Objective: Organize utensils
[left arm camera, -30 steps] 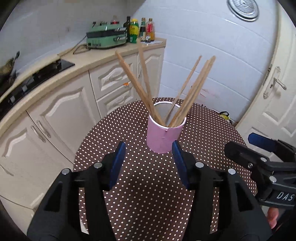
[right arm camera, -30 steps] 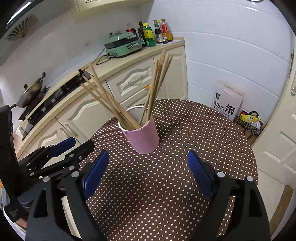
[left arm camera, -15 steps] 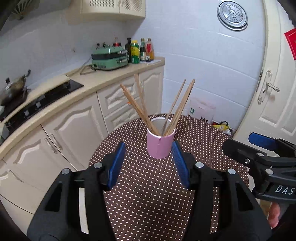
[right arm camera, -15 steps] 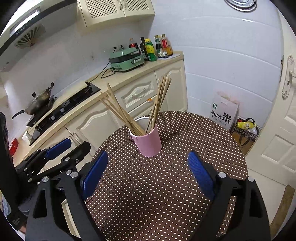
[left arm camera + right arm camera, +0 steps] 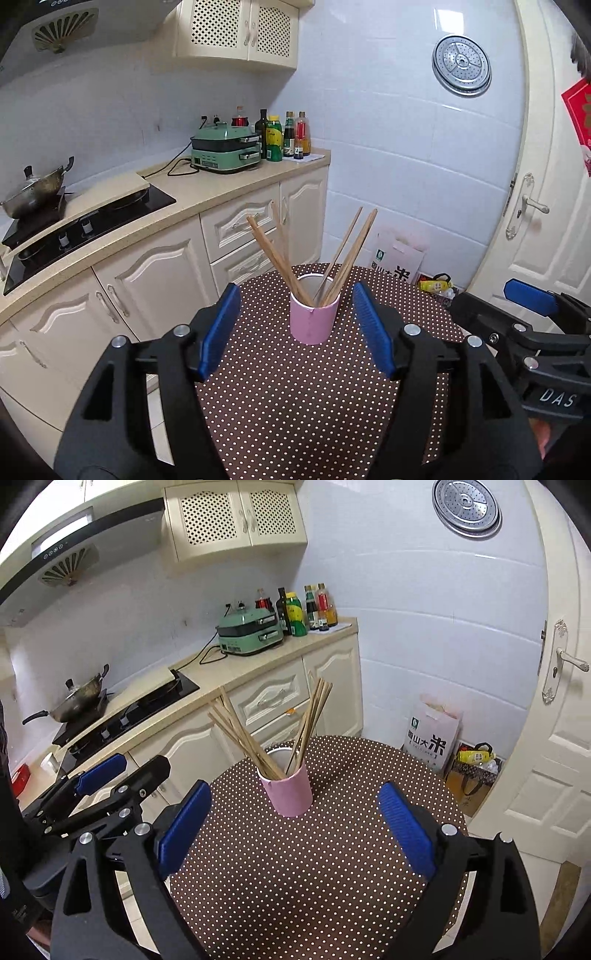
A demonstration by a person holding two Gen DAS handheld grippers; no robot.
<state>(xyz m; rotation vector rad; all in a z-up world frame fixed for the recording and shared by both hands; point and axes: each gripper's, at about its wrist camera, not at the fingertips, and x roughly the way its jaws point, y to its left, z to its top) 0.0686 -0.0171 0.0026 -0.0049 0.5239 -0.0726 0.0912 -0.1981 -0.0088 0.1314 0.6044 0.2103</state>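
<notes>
Kitchen corner, cream cabinets behind a round brown polka-dot tablecloth [image 5: 295, 398]; the pink cylindrical cup [image 5: 314, 321] stands upright at its 12 o'clock edge, wooden chopsticks [image 5: 321, 258] fanned inside. Both tools have backed up and away since a second ago: left gripper [image 5: 297, 328] has just been opening, right gripper [image 5: 295, 830] likewise widening, each with nothing between its jaws, so the sorting looks finished. Legible: "DAS" on the right gripper's body; white bag [image 5: 432, 734] at 2 o'clock carries Chinese characters.

The right hand-held gripper [image 5: 532, 301] bears "DAS"; the white bag [image 5: 430, 734] by the wall shows "山大米"
</notes>
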